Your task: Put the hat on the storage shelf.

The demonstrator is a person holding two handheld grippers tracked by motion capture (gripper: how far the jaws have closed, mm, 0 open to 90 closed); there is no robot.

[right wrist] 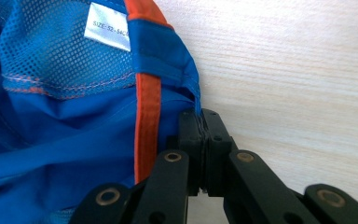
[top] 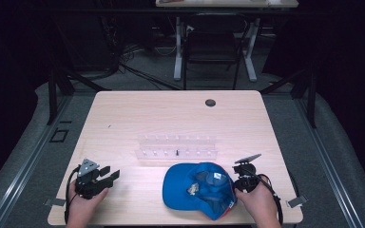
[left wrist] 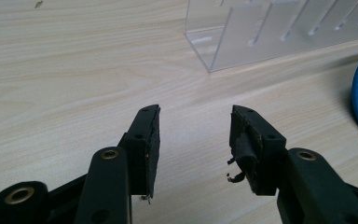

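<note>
Your right gripper (right wrist: 201,122) has its jaws pinched on the rim of the blue cap (top: 197,190) lying upside-down on the bench (top: 171,114), your left gripper (left wrist: 196,140) waits wide and empty, so lifting remains.

Cap (top: 199,190) lies on table (top: 123,118), just before rack (top: 177,147).

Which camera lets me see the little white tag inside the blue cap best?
The right gripper view: the white tag sits close up, sewn on blue mesh inside the cap, its size print partly readable. The high view shows the cap whole, with the tag as a tiny pale patch. The left gripper view catches just the cap's blue edge.
</note>
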